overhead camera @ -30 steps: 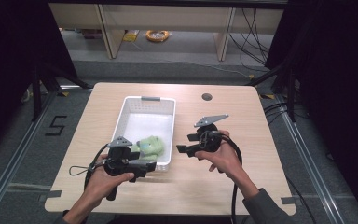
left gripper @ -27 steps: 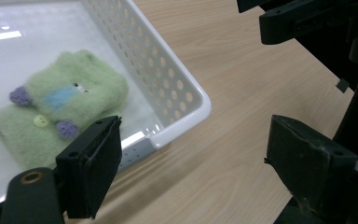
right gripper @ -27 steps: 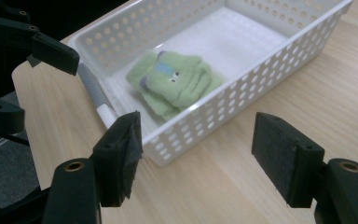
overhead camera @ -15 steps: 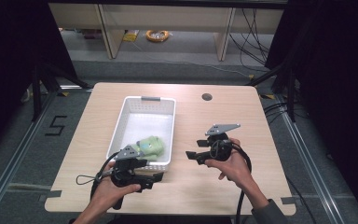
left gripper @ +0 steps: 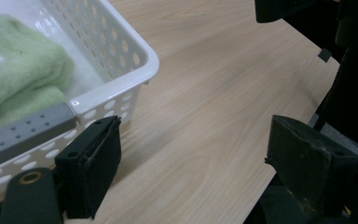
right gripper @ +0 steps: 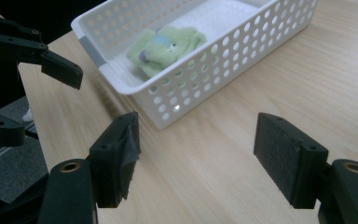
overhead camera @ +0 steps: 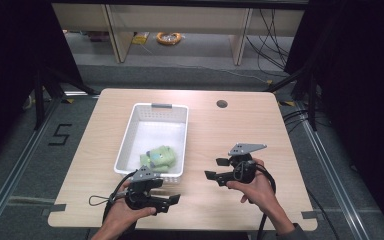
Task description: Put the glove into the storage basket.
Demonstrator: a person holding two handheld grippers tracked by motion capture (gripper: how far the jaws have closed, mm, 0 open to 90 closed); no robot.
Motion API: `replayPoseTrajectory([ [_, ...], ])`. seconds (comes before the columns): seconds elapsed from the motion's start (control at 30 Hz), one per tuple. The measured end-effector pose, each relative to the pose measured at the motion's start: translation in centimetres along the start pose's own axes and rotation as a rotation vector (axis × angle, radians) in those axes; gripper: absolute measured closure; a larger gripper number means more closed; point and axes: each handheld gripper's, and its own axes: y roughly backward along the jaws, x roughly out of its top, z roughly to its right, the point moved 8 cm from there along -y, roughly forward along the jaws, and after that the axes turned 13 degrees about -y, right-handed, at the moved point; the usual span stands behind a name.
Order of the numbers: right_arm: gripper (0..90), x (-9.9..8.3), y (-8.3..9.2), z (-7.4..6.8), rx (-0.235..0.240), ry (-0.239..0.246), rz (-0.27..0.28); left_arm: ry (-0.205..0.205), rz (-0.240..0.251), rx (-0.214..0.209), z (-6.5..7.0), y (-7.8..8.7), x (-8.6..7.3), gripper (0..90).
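Two grippers, both empty, both low over the near half of the table (overhead camera: pixel 260 125). Left gripper (overhead camera: pixel 172 199) at the near edge, just near of the basket (overhead camera: pixel 130 131), jaws spread wide and pointing right along that edge; nothing between the pads in the left gripper view, bare wood only. Right gripper (overhead camera: pixel 215 169) right of the basket, jaws likewise spread, pointing left toward the basket's near right corner; in the right gripper view the pads frame bare tabletop, with the basket wall beyond.

One green soft toy (overhead camera: pixel 158 156) lying inside the basket at its near end, resting on the floor and close to the near wall. No contact with either gripper. Judged already deposited, which would account for both sets of jaws standing open and clear of the rim.

Basket long axis running near to far, slightly slanted, grey handle (overhead camera: pixel 162 105) at the far end and another at the near end. Toy lying flat and somewhat crumpled; long axis roughly crosswise to the basket, left to right. Face patch with a dark eye and a purple spot visible in the right gripper view (right gripper: pixel 164 45), turned upward. Head-versus-tail direction not determinable from these frames.

Small round hole (overhead camera: pixel 222 104) in the far part of the table, unrelated to the work.
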Motion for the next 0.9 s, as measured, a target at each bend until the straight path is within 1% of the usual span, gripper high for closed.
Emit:
replayPoseTrajectory([
  [0.1, 32.6, -0.6, 0.2, 0.4, -0.016, -0.006, -0.005, -0.004, -0.004, -0.012, 0.3, -0.1, -0.4, 17.3],
  [0.13, 32.6, -1.0, 0.3, 0.4, -0.014, -0.02, -0.001, -0.009, -0.011, -0.001, 0.3, -0.2, -0.7, 17.3],
  [0.17, 32.6, -1.0, 0.3, 0.4, -0.014, -0.02, -0.001, -0.009, -0.011, -0.001, 0.3, -0.2, -0.7, 17.2],
  [0.2, 32.6, -1.2, 0.4, 0.4, -0.012, -0.032, -0.005, -0.006, -0.003, -0.008, 0.5, -0.4, -0.8, 17.2],
  [0.23, 32.5, -1.4, 0.4, 0.4, 0.006, -0.042, -0.001, -0.01, -0.007, -0.009, 0.5, -0.4, -0.9, 17.2],
  [0.27, 32.2, -1.5, 0.4, 0.7, 0.002, -0.022, 0.006, -0.018, -0.007, -0.005, 0.4, -0.4, -1.1, 17.2],
  [0.3, 32.2, -1.5, 0.4, 0.7, 0.002, -0.022, 0.006, -0.018, -0.007, -0.005, 0.4, -0.4, -1.1, 17.3],
  [0.33, 31.7, -1.9, 0.6, 0.4, 0.014, -0.055, 0.008, -0.018, -0.01, -0.001, 0.4, -0.3, -1.3, 17.2],
  [0.37, 31.7, -1.9, 0.6, 0.4, 0.014, -0.055, 0.008, -0.018, -0.01, -0.001, 0.4, -0.3, -1.3, 17.2],
  [0.4, 31.4, -1.9, 0.6, 0.7, 0.009, -0.025, 0.015, -0.013, -0.006, 0.004, 0.4, -0.4, -1.5, 17.2],
  [0.43, 30.9, -2.1, 0.7, 1.0, -0.003, -0.007, 0.017, -0.012, -0.002, 0.001, 0.5, -0.5, -1.6, 17.2],
  [0.47, 30.4, -2.5, 0.7, 0.7, 0.005, -0.04, 0.002, -0.024, -0.012, 0.003, 0.4, -0.4, -1.9, 17.1],
  [0.5, 30.4, -2.5, 0.7, 0.7, 0.005, -0.04, 0.002, -0.024, -0.012, 0.003, 0.4, -0.4, -1.9, 17.1],
  [0.53, 29.7, -2.7, 0.6, 0.7, 0.018, -0.033, 0.006, -0.023, -0.008, 0.008, 0.3, -0.5, -2.1, 17.1],
  [0.57, 29.2, -2.9, 0.7, 1.0, -0.002, -0.019, 0.009, -0.025, -0.014, 0.012, 0.3, -0.5, -2.3, 17.1],
  [0.63, 28.3, -3.3, 0.5, 0.8, 0.022, -0.035, -0.002, -0.04, -0.033, 0.013, 0.2, -0.5, -2.8, 17.1],
  [0.67, 27.3, -3.8, 0.4, 0.8, 0.024, -0.052, -0.011, -0.034, -0.03, 0.026, 0.2, -0.5, -3.1, 17.1],
  [0.7, 27.3, -3.8, 0.4, 0.8, 0.024, -0.052, -0.011, -0.034, -0.03, 0.026, 0.2, -0.5, -3.1, 17.0],
  [0.73, 27.1, -4.0, 0.5, 1.1, 0.005, -0.042, -0.006, -0.033, -0.03, 0.03, 0.2, -0.5, -3.2, 17.0],
  [0.77, 26.6, -4.3, 0.4, 0.8, 0.03, -0.053, -0.016, -0.037, -0.026, 0.036, 0.1, -0.6, -3.3, 17.0],
  [0.8, 26.4, -4.4, 0.5, 1.1, 0.007, -0.031, -0.016, -0.058, -0.039, 0.041, 0.0, -0.5, -3.6, 17.0],
  [0.83, 26.1, -4.6, 0.4, 1.0, 0.021, -0.032, -0.017, -0.052, -0.048, 0.044, 0.0, -0.5, -3.7, 17.0],
  [0.87, 24.4, -5.1, 0.5, 0.8, 0.024, -0.051, -0.021, -0.037, -0.031, 0.044, 0.1, -0.6, -3.9, 17.0],
  [0.9, 24.4, -5.1, 0.5, 0.8, 0.024, -0.051, -0.021, -0.037, -0.031, 0.044, 0.1, -0.6, -3.9, 16.9],
])
